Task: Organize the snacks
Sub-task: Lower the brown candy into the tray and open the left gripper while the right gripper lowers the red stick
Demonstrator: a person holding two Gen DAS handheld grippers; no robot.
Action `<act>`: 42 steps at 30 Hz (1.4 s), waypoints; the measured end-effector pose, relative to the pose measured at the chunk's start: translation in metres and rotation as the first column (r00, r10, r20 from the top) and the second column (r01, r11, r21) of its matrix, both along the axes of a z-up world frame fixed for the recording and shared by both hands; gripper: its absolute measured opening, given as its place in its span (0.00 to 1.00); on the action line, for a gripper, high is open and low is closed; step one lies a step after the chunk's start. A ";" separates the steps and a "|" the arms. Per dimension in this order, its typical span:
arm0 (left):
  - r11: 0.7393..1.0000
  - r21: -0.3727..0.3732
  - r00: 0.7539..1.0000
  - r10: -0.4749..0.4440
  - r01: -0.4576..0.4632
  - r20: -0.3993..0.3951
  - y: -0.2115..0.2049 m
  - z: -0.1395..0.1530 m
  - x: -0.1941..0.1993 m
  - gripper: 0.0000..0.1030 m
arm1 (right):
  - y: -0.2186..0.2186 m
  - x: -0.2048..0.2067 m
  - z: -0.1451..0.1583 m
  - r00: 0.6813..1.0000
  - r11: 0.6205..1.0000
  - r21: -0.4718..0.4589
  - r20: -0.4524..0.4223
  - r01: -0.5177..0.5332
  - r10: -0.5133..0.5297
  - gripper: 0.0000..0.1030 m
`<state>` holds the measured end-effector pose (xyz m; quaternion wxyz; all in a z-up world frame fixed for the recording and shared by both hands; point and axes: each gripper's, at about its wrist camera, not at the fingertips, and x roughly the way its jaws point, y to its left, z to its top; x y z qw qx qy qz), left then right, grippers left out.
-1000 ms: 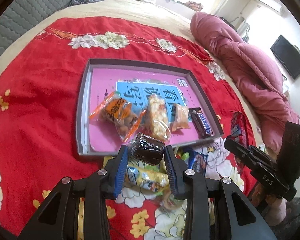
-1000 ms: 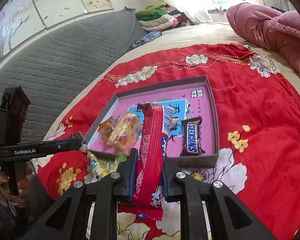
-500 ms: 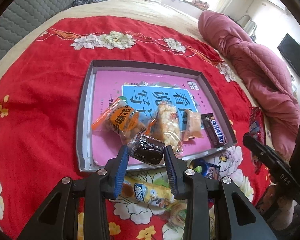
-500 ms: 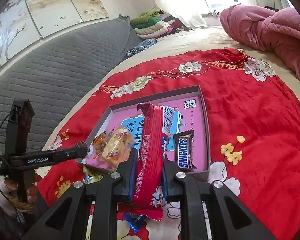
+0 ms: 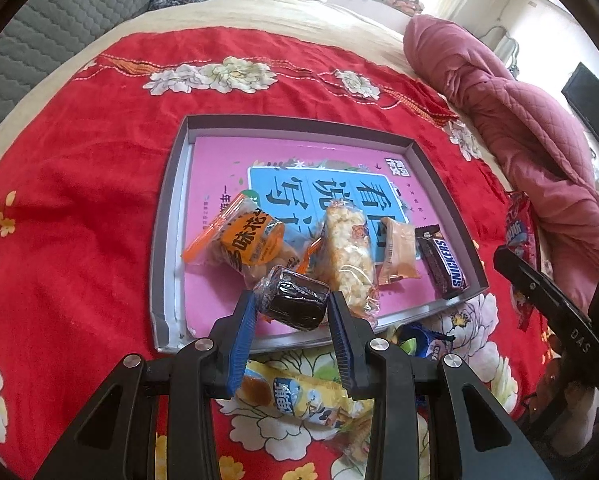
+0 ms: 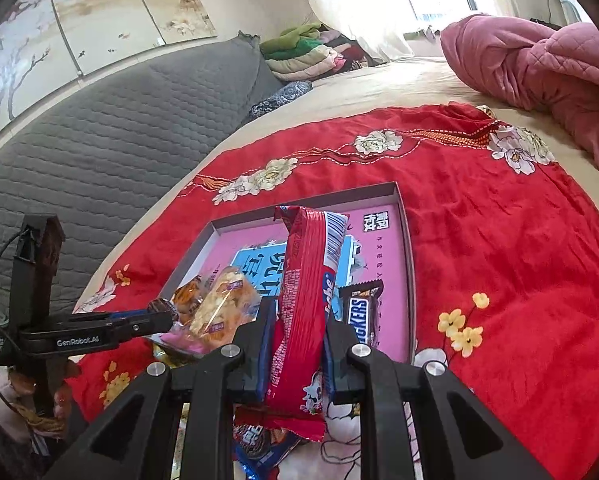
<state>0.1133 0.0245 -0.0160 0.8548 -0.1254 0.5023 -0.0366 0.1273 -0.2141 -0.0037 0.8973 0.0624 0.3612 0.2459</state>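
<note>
A dark round cake in clear wrap (image 5: 295, 300) sits pinched in the left gripper (image 5: 292, 312) over the near edge of the shallow grey cardboard tray (image 5: 167, 216). The right gripper (image 6: 297, 344) clamps a long red snack packet (image 6: 305, 300) over the tray's near edge.

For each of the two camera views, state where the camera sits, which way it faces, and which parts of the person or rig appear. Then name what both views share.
Left wrist: sits on the left gripper, looking down at the tray; its fingers clamp a dark wrapped cake; the right gripper shows at right.
Right wrist: sits on the right gripper, facing the headboard; it clamps a red packet; the left gripper and a hand show at left.
Shared: tray, Snickers bar, red cloth.
</note>
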 end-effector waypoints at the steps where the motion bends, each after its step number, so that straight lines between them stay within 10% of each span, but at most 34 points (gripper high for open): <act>1: 1.000 0.001 1.000 -0.001 0.001 -0.003 0.000 -0.001 0.001 0.37 | 0.000 0.002 -0.001 1.000 1.000 -0.002 -0.001 0.002 -0.002 0.20; 42: 1.000 0.027 0.997 0.001 0.001 -0.081 -0.007 -0.030 0.011 0.37 | 0.010 0.036 -0.022 0.998 0.998 -0.069 -0.056 0.014 -0.018 0.20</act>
